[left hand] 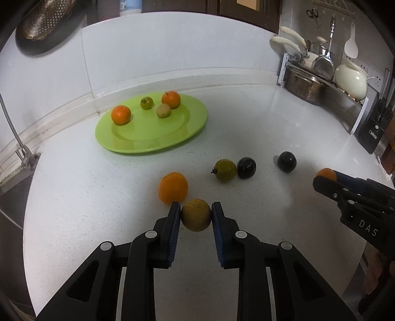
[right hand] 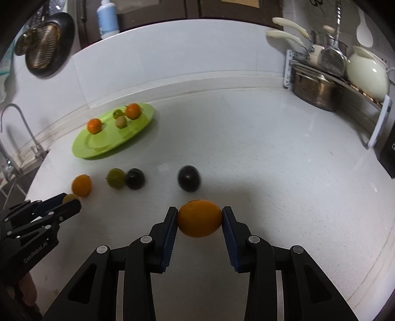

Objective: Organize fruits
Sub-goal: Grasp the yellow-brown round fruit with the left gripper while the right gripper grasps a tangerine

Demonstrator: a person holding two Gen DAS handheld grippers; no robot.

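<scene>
My left gripper (left hand: 196, 214) is shut on a brownish-yellow fruit (left hand: 196, 214) near the counter's front. An orange (left hand: 172, 188) lies just left of it. My right gripper (right hand: 200, 218) is shut on an orange (right hand: 200, 218); it shows at the right in the left wrist view (left hand: 326, 174). A green plate (left hand: 148, 143) at the back left holds two oranges (left hand: 121, 114), a green fruit (left hand: 147, 102) and a tan fruit (left hand: 163, 110). A green fruit (left hand: 224, 170) and two dark plums (left hand: 246, 168) (left hand: 286, 161) lie loose on the counter.
A rack with a steel pot (left hand: 305, 87), a cream pot (left hand: 350, 80) and utensils stands at the back right. A black appliance (left hand: 377, 123) is at the right edge. A sink tap (right hand: 14, 130) is at the left. A pan (left hand: 47, 22) hangs on the wall.
</scene>
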